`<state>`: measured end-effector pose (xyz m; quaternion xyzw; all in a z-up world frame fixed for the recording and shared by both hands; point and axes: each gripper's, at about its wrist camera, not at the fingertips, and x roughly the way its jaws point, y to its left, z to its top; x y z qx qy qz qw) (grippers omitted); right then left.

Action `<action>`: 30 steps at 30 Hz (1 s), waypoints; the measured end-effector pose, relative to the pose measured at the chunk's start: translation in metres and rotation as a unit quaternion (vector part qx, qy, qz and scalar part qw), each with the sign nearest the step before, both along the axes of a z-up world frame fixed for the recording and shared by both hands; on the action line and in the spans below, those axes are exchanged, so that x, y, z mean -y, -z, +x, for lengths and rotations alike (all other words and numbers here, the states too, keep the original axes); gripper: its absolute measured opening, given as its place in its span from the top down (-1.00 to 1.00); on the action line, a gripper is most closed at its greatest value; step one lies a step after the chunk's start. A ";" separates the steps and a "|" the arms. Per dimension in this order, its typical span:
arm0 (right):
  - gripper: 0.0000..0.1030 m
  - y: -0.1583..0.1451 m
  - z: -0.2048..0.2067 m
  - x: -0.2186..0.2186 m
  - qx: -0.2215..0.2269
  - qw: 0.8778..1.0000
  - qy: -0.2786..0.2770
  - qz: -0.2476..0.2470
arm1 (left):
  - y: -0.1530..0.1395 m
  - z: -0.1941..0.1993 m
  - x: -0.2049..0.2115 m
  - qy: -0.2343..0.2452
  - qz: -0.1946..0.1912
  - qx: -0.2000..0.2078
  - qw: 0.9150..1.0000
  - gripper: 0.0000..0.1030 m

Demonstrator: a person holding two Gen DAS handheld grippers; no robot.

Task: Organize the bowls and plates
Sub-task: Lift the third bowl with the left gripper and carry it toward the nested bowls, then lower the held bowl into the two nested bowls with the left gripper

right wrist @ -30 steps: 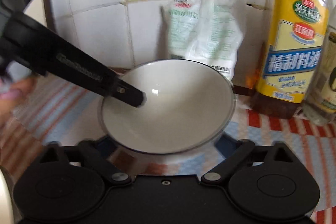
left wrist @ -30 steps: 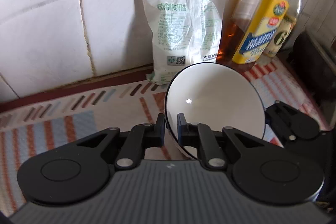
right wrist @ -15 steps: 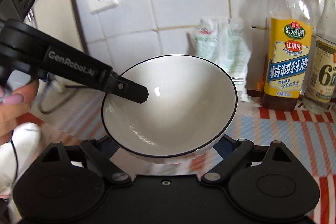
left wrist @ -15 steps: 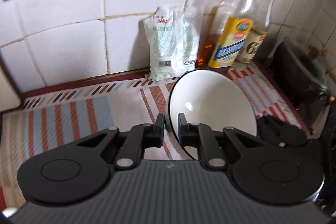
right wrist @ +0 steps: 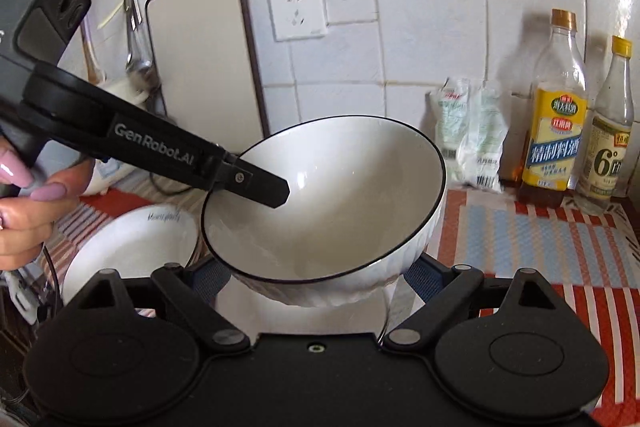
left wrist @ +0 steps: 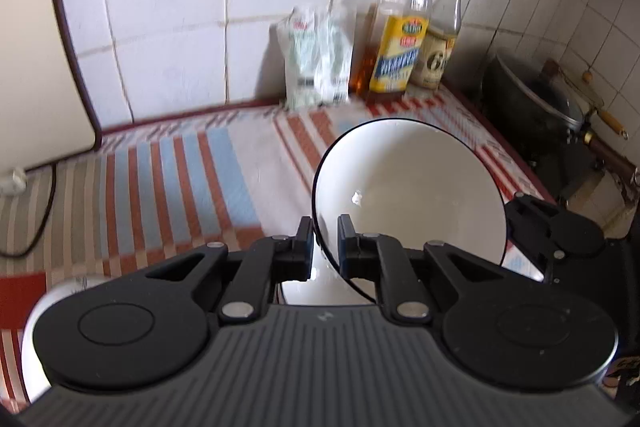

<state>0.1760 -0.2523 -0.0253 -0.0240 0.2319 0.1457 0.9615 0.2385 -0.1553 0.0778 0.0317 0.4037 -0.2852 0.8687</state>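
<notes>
White bowl [left wrist: 408, 187] held tilted above the striped mat [left wrist: 180, 179], in front of the bottles. Left gripper [left wrist: 324, 247] jaws clamped on its rim; right gripper [right wrist: 316, 279] jaws spread wide against its outer wall. A second bowl [right wrist: 128, 251] rests beside it.

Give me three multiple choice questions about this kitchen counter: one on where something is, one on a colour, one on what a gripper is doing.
1. Where is the bag?
A. Left of the bottles, against the wall
B. Inside the bowl
C. Under the pan

2. What colour is the line on the rim of the held bowl?
A. Red
B. Black
C. Gold

3. What is the left gripper doing?
A. Open, clear of the bowl
B. Shut on the bowl's rim
C. Holding a bottle

Answers: A, the bag leans on the tiles beside the bottles; B, a thin black line rings the white bowl; B, its pads pinch the rim from both sides.
</notes>
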 end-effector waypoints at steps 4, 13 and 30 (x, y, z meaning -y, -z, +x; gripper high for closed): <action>-0.85 0.010 -0.006 -0.006 -0.015 1.000 0.003 -0.001 | 0.014 -0.006 -0.007 -0.003 0.002 -0.016 1.000 0.80; -1.00 0.026 0.000 -0.015 -0.018 1.000 0.006 -0.023 | 0.043 0.005 -0.012 0.000 -0.003 -0.081 0.997 0.79; -1.00 0.036 -0.008 -0.009 0.003 0.999 -0.032 -0.028 | 0.049 0.006 -0.028 -0.015 -0.048 -0.068 0.996 0.82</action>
